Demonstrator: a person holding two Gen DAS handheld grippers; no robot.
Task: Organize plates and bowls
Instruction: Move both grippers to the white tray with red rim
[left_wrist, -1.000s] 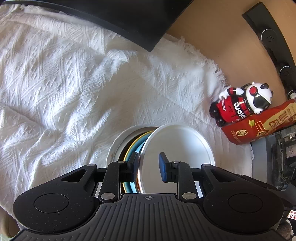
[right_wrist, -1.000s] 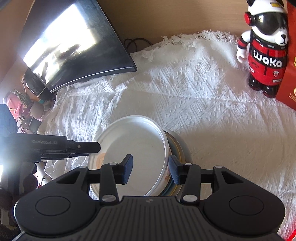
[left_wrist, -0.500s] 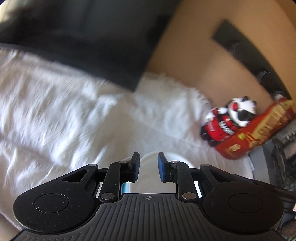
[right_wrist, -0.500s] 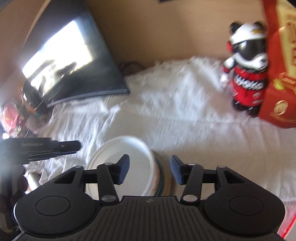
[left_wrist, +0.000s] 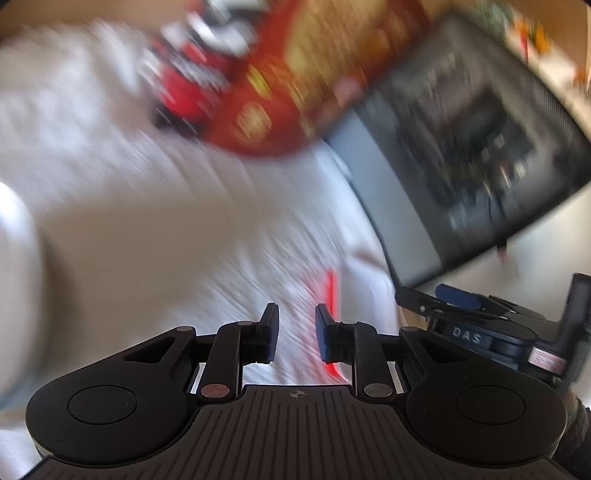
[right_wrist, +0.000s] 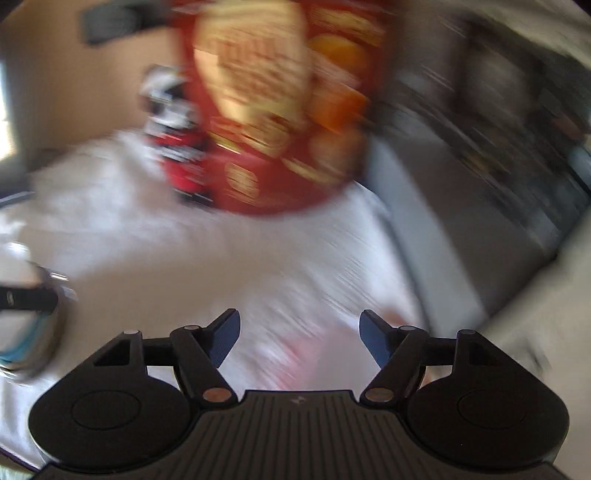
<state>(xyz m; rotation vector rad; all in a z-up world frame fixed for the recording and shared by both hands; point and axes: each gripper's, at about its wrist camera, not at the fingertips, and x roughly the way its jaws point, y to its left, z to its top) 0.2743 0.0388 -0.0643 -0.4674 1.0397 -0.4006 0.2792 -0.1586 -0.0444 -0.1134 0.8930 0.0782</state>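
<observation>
spreading my right hand-held gripper (right_wrist: 300, 338), empty, for a wide rim; the left hand-held gripper (left_wrist: 295, 334) is narrowly parted, empty, over the white cloth (left_wrist: 155, 229).

Both views are smeared with blur, so only broad shapes read. A white textured cloth (right_wrist: 258, 266) covers the surface and fills the lower half of each picture, with soft sunlight falling across it. Behind the cloth rises a plain tan wall (right_wrist: 74, 92). A tall red box (right_wrist: 280, 110) with gold print stands at the back of the cloth, and a small red, white and black toy figure (right_wrist: 173, 144) stands just beside it on its left. To the right of the cloth sits a grey and black case (left_wrist: 461, 147) with dark parts inside; its details are too blurred to make out.
</observation>
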